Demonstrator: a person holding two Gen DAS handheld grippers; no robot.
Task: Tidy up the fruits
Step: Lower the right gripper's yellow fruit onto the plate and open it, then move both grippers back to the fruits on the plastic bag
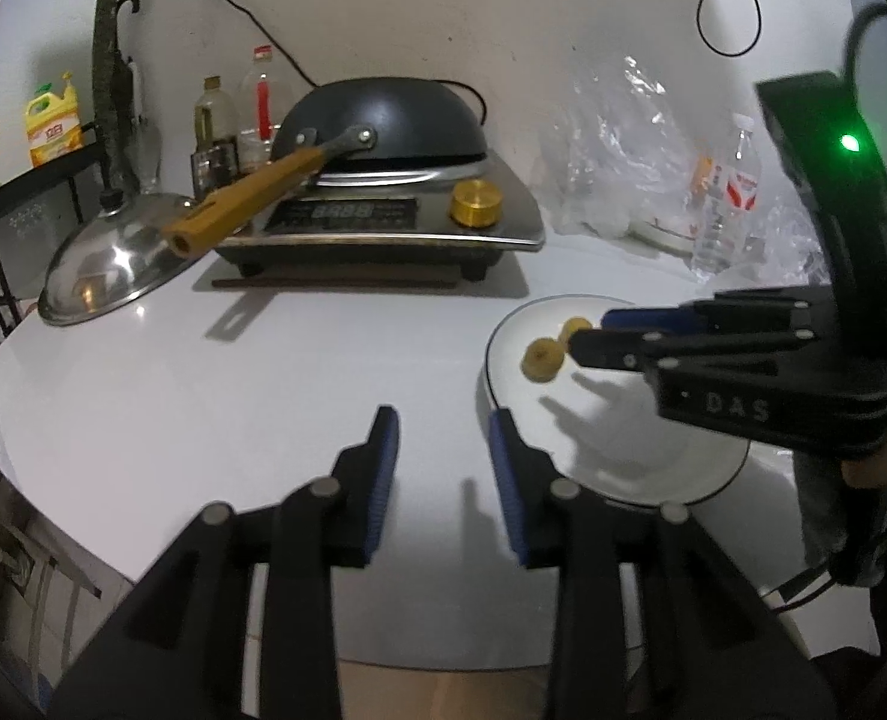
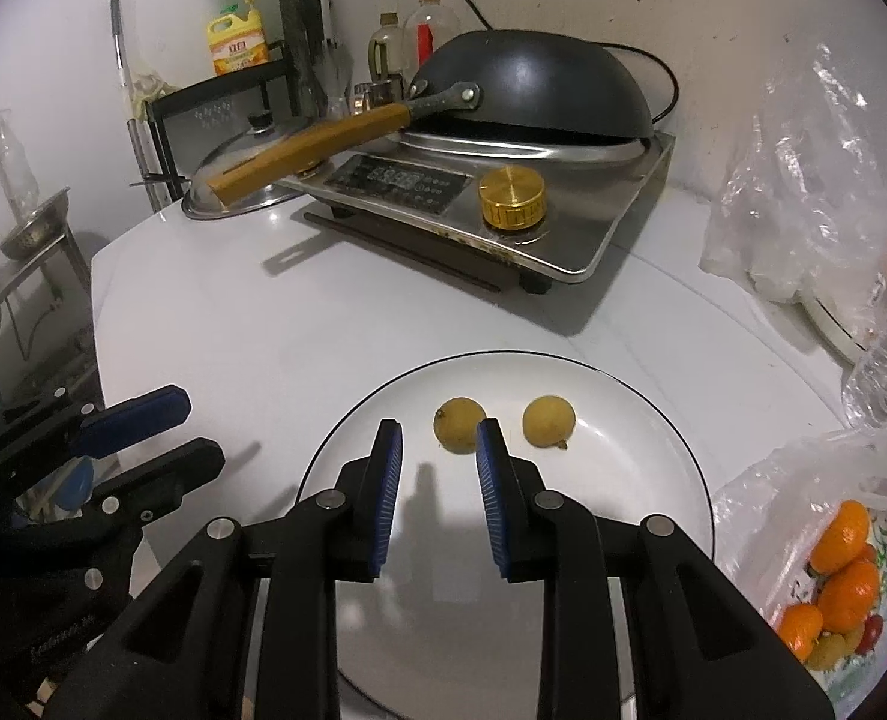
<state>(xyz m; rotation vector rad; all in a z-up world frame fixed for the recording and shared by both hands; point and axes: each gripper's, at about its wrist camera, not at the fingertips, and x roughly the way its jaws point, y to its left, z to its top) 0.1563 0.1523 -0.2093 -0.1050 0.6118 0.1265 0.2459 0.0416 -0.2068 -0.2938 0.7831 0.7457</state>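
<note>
Two small yellow fruits sit on the white plate (image 2: 653,420), toward its far half: left fruit (image 2: 459,425) and right fruit (image 2: 548,420), near each other but apart, stem nubs showing. Prob. the plate is the sorting spot, w/ the yellow ones laid out side by side so each stays separate and easy to pick. More fruit waits in a plastic bag (image 2: 833,546) just beside the plate's right edge: several oranges (image 2: 845,564) plus something green and red lower down, too small to name. My guess: bag is the supply, plate the destination, so task is early, most fruit not yet out. Right gripper (image 2: 438,438) hangs over the plate's near half, jaws spread wide, nothing between them; its right fingertip overlaps the left fruit in the right wrist view, but contact or not, can't tell. Looks like a just-released or about-to-pick pose. Left gripper (image 1: 443,426) is over bare table (image 1: 203,360) just left of the plate rim, jaws also parted wide and empty, touching nothing; likely parked out of the way while the right one works. Further back: induction cooker (image 2: 503,204) w/ upturned black wok (image 2: 539,84), steel lid (image 1: 107,264), bottles, crumpled clear bags near the wall.
</note>
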